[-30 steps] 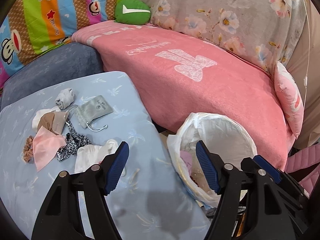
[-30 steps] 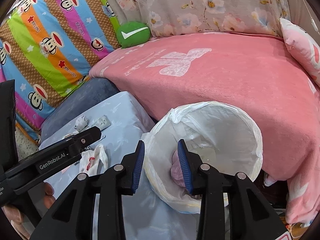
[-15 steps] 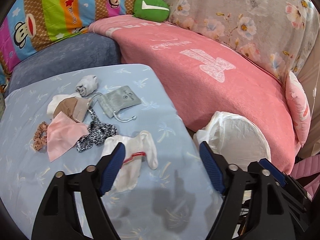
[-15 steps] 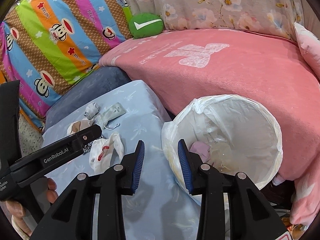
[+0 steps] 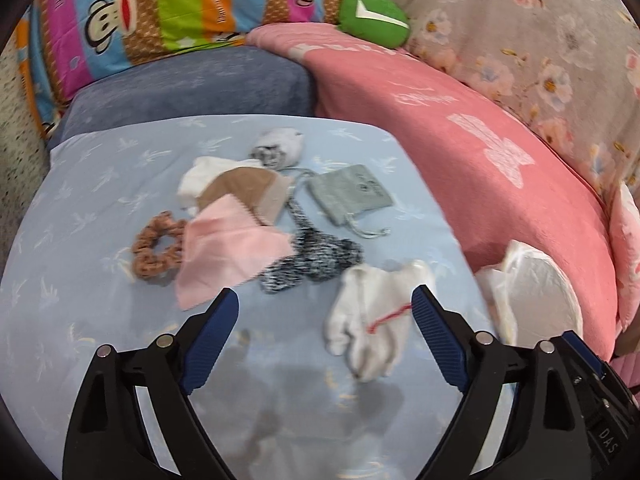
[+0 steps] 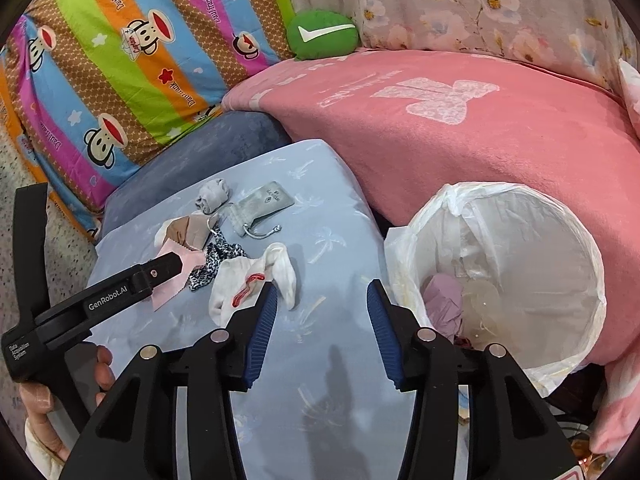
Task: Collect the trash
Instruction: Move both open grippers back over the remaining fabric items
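The left claw (image 5: pixel 324 312) hangs over the blue desk (image 5: pixel 100 184), and its jaws are opening wide with nothing between them. The white cloth with a red thread (image 5: pixel 376 312) lies flat on the desk just ahead of that claw, a little toward its right finger. The cloth's long side runs away from the claw and leans a bit to the right, so the claw would best come down across the short way.

The right claw (image 6: pixel 322 316) is opening too, about halfway, and it holds nothing. Seen from there, the white cloth (image 6: pixel 248 280) lies just to the left, close to its left finger. Both claws are near it, but the left one looks lined up better (it is pointed almost straight at the cloth).

More bits wait farther back on the desk: a pink cloth (image 5: pixel 228 248), a brown hair tie (image 5: pixel 154 248), a spotted band (image 5: pixel 316 260) and a grey pouch (image 5: pixel 352 194).

The trash bin with the white bag (image 6: pixel 560 216) stands beside the desk on the right, against the pink blanket (image 6: pixel 460 136). Some trash is already in it.
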